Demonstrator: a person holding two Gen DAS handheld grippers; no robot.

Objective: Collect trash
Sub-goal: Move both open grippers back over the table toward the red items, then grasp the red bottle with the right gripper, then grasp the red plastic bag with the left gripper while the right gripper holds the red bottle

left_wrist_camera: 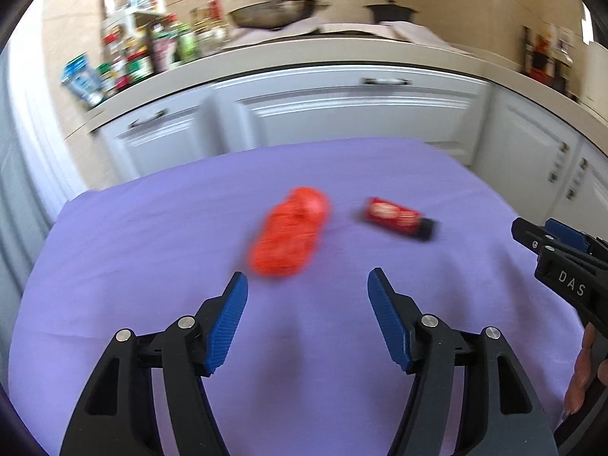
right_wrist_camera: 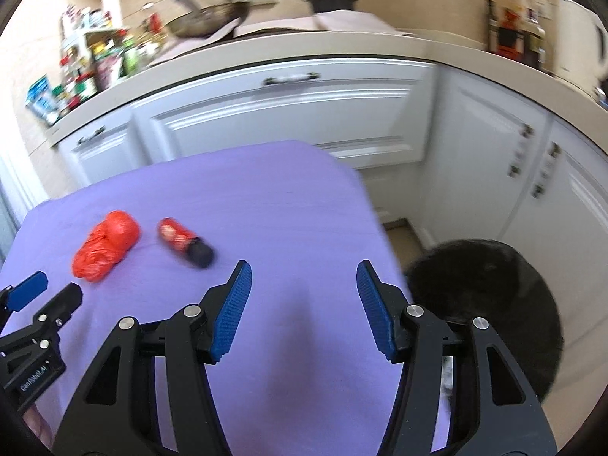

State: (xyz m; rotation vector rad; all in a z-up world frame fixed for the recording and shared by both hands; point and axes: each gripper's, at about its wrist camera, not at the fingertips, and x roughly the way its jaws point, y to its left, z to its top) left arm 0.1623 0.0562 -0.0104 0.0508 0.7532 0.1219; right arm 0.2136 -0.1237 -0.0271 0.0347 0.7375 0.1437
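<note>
A crumpled orange-red plastic bag (left_wrist_camera: 290,230) lies on the purple tablecloth (left_wrist_camera: 152,250), just ahead of my left gripper (left_wrist_camera: 307,285), which is open and empty. A red wrapper with a black end (left_wrist_camera: 397,218) lies to the bag's right. In the right wrist view the bag (right_wrist_camera: 106,245) and the wrapper (right_wrist_camera: 184,241) lie at the left of the cloth (right_wrist_camera: 288,209). My right gripper (right_wrist_camera: 304,275) is open and empty over the cloth's right part, and shows at the right edge of the left wrist view (left_wrist_camera: 532,233). The left gripper appears at lower left (right_wrist_camera: 45,290).
A round black bin (right_wrist_camera: 490,304) stands on the floor beside the table's right edge. White kitchen cabinets (left_wrist_camera: 342,114) and a counter with bottles (left_wrist_camera: 152,49), a wok (left_wrist_camera: 273,13) and a pot (left_wrist_camera: 389,11) lie beyond the table.
</note>
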